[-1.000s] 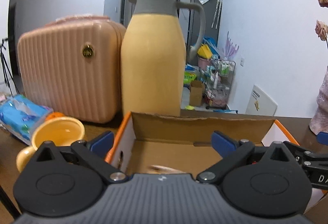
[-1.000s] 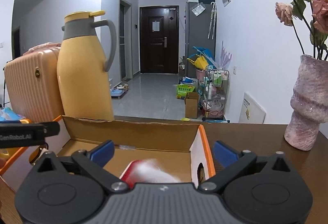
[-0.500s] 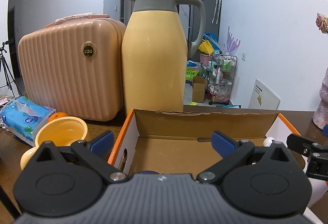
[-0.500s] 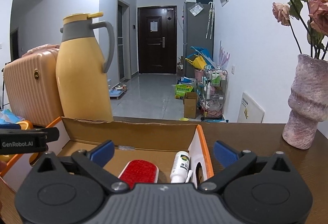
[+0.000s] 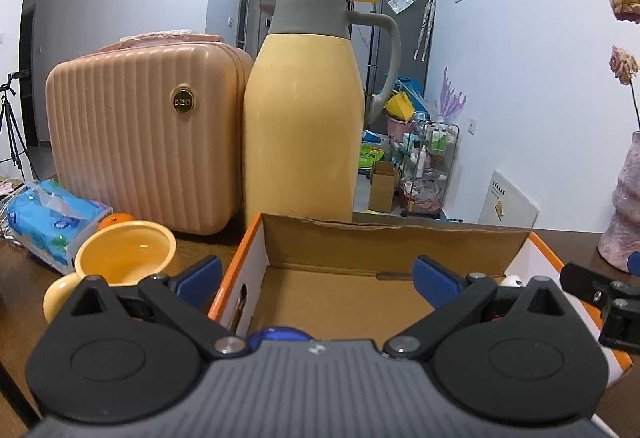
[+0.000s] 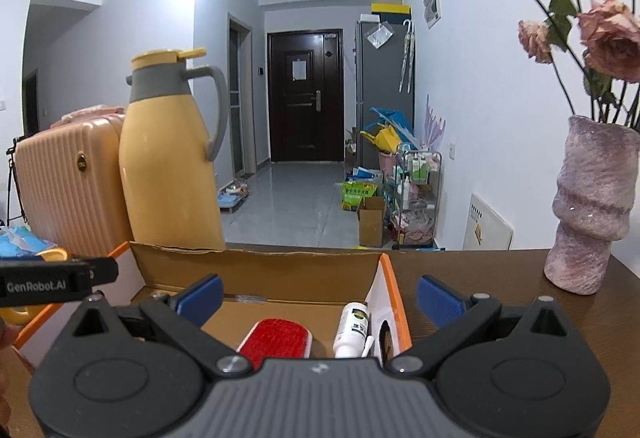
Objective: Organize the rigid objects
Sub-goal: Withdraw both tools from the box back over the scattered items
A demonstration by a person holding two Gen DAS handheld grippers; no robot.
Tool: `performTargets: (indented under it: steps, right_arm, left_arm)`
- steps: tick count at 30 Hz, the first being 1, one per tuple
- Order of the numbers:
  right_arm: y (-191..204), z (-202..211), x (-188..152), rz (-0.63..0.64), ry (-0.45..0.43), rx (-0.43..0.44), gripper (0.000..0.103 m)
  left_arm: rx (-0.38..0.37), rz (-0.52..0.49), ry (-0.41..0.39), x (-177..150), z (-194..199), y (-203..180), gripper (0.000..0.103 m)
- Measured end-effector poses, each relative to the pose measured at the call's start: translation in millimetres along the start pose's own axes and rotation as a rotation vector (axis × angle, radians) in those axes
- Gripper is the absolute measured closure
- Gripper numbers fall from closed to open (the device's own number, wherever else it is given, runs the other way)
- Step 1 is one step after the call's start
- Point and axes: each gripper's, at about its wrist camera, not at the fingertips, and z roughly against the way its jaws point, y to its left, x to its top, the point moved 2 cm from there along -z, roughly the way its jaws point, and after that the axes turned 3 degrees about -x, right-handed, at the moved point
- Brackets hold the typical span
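An open cardboard box (image 5: pixel 392 238) with orange-and-white sides sits on the brown table. My left gripper (image 5: pixel 318 276) hangs open above its left half, nothing between the blue pads; a blue round object (image 5: pixel 278 334) peeks out just below it. My right gripper (image 6: pixel 320 296) stands open over the same cardboard box (image 6: pixel 256 264), at its right end. Inside lie a red brush (image 6: pixel 276 338) and a white bottle (image 6: pixel 352 326) against the right wall. In the right wrist view the left gripper's body (image 6: pixel 52 284) shows at the left edge.
A tall yellow thermos jug (image 5: pixel 304 117) and a pink ribbed case (image 5: pixel 140 133) stand right behind the box. A yellow cup (image 5: pixel 124 258) and a blue tissue pack (image 5: pixel 52 213) lie to the left. A pink vase (image 6: pixel 592 213) with dried roses stands on the right.
Both grippers have drawn back and up from the box. The red brush and white bottle, blurred a second ago, now lie still in the box; a blue object has come into view.
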Motion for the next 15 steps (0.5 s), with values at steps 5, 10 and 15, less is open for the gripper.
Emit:
performTargets:
  steps: [5,10,15]
  right_arm:
    - [-4.1,24.7,-7.9,-0.017,-0.048,0.011,0.0]
    - [-6.7,50.9,-21.7,-0.018,-0.082,0.014,0.0]
    - [-7.7,77.9,-31.7,-0.033,-0.121,0.024,0.0]
  left_arm:
    - [-0.013,0.008,-0.012,-9.6,15.6,2.3,0.0]
    - [-0.006,-0.004,-0.022,-24.0,34.1,6.8,0.0]
    - [-0.004,-0.001,-0.023,-35.3,52.6,13.0,0.0]
